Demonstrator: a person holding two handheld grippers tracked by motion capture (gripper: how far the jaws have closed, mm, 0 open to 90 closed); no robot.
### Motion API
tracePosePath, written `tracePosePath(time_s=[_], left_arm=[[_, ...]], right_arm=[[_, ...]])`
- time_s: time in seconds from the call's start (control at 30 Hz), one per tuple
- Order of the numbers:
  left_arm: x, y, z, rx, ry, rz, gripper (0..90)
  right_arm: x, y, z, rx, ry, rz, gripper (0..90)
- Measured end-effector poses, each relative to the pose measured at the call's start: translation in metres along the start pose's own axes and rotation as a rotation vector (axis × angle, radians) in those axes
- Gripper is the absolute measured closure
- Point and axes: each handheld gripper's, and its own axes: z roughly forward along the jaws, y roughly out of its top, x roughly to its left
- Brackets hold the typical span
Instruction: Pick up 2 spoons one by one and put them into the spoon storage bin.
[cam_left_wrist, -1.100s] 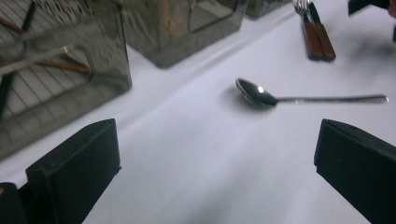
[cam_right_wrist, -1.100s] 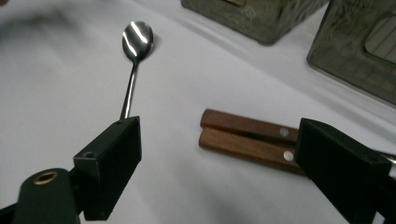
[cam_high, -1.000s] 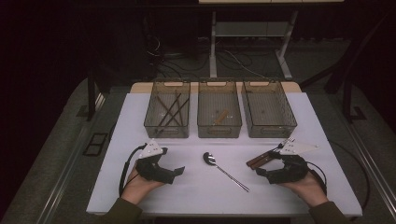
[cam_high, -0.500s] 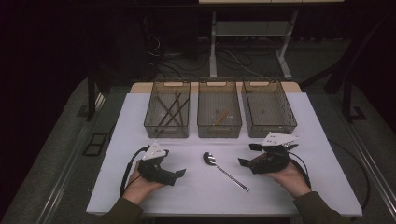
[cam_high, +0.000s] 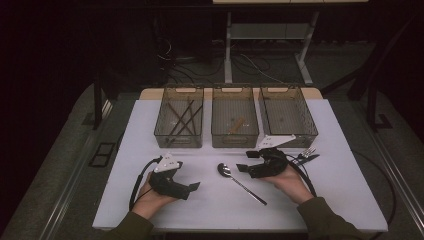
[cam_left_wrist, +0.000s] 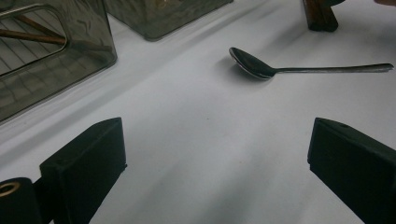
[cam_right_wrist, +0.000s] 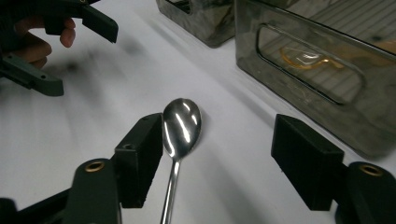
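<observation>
A metal spoon (cam_high: 242, 186) lies on the white table (cam_high: 325, 200), bowl toward the bins and handle toward the front edge. My right gripper (cam_high: 246, 161) sits low just right of the bowl. In the right gripper view the spoon (cam_right_wrist: 182, 123) lies between the jaws, its bowl close to the left one and no pad pressing it. This gripper (cam_right_wrist: 217, 140) is open, and its jaws have just been closing. My left gripper (cam_high: 192, 187) rests open on the table at the left with nothing between its fingers. The spoon (cam_left_wrist: 254, 67) lies well ahead of its jaws (cam_left_wrist: 215, 144).
Three grey see-through bins stand in a row behind. The left bin (cam_high: 177, 140) holds several brown sticks, the middle bin (cam_high: 235, 140) holds a small wooden piece, and the right bin (cam_high: 290, 137) is beside it. A fork (cam_high: 307, 151) lies behind the right hand.
The right hand has slid left across the table to the spoon's bowl, and its jaws stand narrower than before. The left hand has kept still.
</observation>
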Motion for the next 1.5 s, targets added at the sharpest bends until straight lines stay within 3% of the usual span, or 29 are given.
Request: tracePosePath(time_s=[0.4, 0.6, 1.07, 1.5], left_arm=[[-0.001, 0.0, 0.0, -0.005, -0.007, 0.003, 3.3], [-0.001, 0.0, 0.0, -0.006, -0.006, 0.004, 3.3], [-0.001, 0.0, 0.0, -0.006, -0.009, 0.006, 3.5], [-0.001, 0.0, 0.0, -0.004, -0.007, 0.008, 3.6]], right_arm=[[0.006, 0.013, 0.037, 0.066, 0.048, -0.03, 41.5], [0.006, 0.012, 0.05, 0.109, 0.044, -0.041, 42.3], [0.014, 0.005, 0.064, 0.177, 0.042, -0.106, 49.1], [0.023, 0.003, 0.064, 0.187, 0.018, -0.19, 54.5]])
